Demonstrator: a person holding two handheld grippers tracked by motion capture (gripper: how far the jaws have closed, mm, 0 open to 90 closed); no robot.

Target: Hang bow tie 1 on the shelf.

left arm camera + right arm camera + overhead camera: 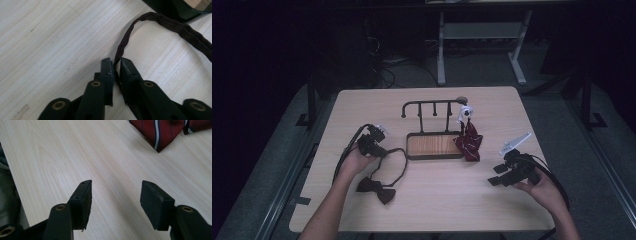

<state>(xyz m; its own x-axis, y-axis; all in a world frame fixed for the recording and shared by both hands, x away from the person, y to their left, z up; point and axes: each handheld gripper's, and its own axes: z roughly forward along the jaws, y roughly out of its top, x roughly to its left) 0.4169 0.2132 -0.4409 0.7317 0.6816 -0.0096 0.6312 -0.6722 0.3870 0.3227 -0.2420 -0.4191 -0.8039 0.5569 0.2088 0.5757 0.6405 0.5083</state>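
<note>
The left tool (115,65) has its jaws closed on the dark brown neck strap (125,41) of the bow tie (376,189), the thin band pinched between the pads right at the tips. In the high view this left tool (382,148) sits toward the left edge of the worktop (427,210), just beside the left end of the rack's wooden tray (434,145). From the pinch the strap runs away from the tool, arcs toward the tray's dark rim, then loops back down to the bow, which lies flat nearer the front edge, close to the person's left forearm. So the strap's long axis leads from the tool toward the rack (432,103), while the bow trails behind it toward the person; lifting would probably draw the bow up last. The right tool (499,175) rests near the right edge with its jaws standing apart and nothing between them; in the right gripper view its pads (156,203) point across bare wood toward the striped red necktie (160,131), which hangs at the rack's right end. The left hand is plainly the nearer one to the bow tie.
</note>
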